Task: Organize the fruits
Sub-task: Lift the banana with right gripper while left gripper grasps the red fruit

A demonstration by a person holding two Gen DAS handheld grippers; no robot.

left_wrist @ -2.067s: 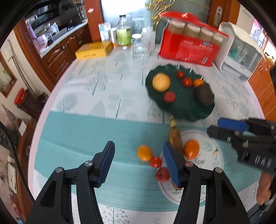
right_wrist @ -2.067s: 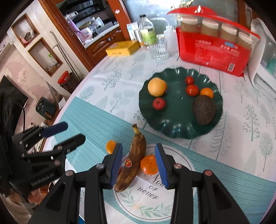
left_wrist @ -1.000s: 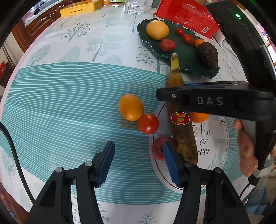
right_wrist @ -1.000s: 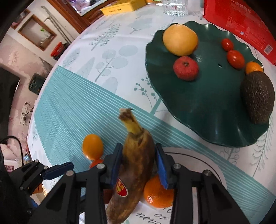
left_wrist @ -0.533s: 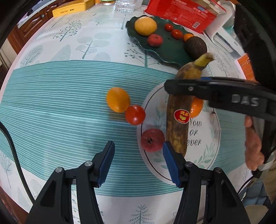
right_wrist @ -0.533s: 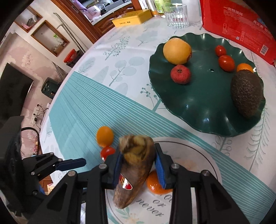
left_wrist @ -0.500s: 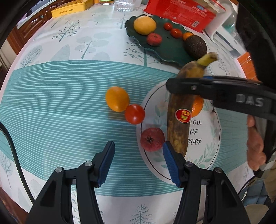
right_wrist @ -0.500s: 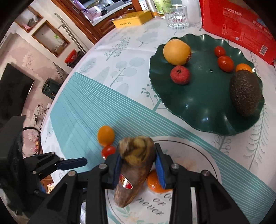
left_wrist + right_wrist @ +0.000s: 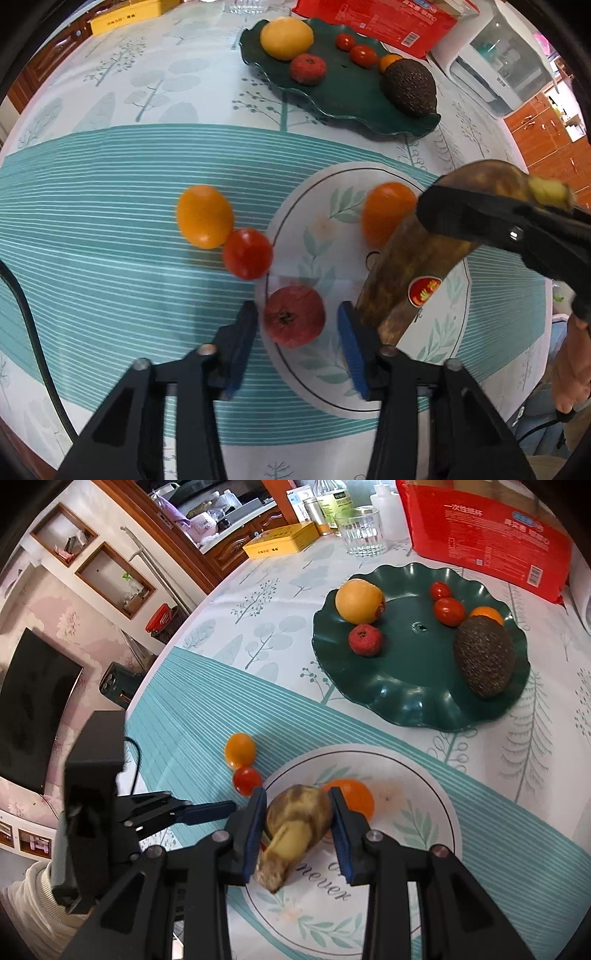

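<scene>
— Left wrist view first: closing the left tool [image 9: 295, 312] around the red fruit [image 9: 293, 323], with pads flanking it, not pressing yet.

— Lying where, that fruit?

— Resting on the near edge of the white round mat [image 9: 321, 229], just beside the cherry tomato [image 9: 247, 253] and the small orange fruit [image 9: 205, 216] out on the striped worktop [image 9: 92, 221].

— And over on the other side?

— Clamping the right tool [image 9: 297, 797] on the banana [image 9: 295, 823] near its stem end, holding it tilted over the mat, beside the tangerine [image 9: 388, 214]. Hard telling whether the low end is touching.

— Meaning which step?

— Probably picking up two at once, aiming for the green plate [image 9: 417, 716] beyond the mat.

— Calling for what next?

— Finishing the squeeze gently, then lifting straight up, keeping clear of the banana's low end, and looking for a bare patch near the avocado [image 9: 484, 657].
</scene>
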